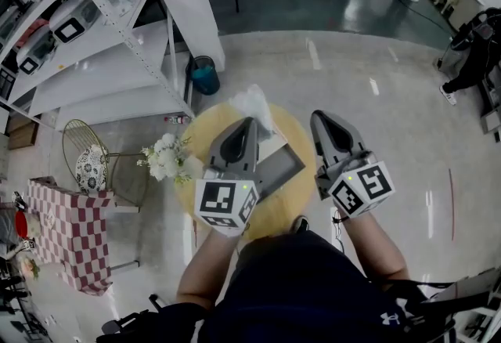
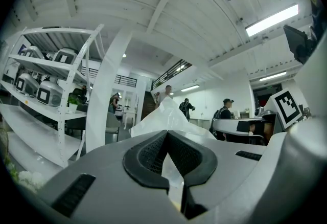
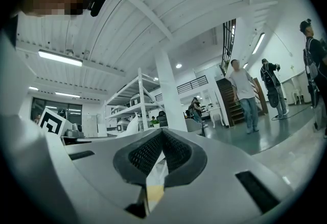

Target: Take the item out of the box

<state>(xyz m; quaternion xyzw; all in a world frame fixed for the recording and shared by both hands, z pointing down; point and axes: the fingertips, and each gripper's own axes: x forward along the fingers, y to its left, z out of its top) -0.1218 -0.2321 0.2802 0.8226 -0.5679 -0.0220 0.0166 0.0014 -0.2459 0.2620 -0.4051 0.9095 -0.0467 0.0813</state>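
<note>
White plastic item (image 1: 254,101) tight in left claw (image 1: 252,121); right claw (image 1: 318,117) closed, empty; box (image 1: 279,166) only in head view.

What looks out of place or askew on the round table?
A crumpled white plastic bag is bunched at the far side of the round table, apparently pinched in the shut left claw. The grey box beside it lies skewed, one corner near the table's edge. Nothing looks spilled or broken.
</note>
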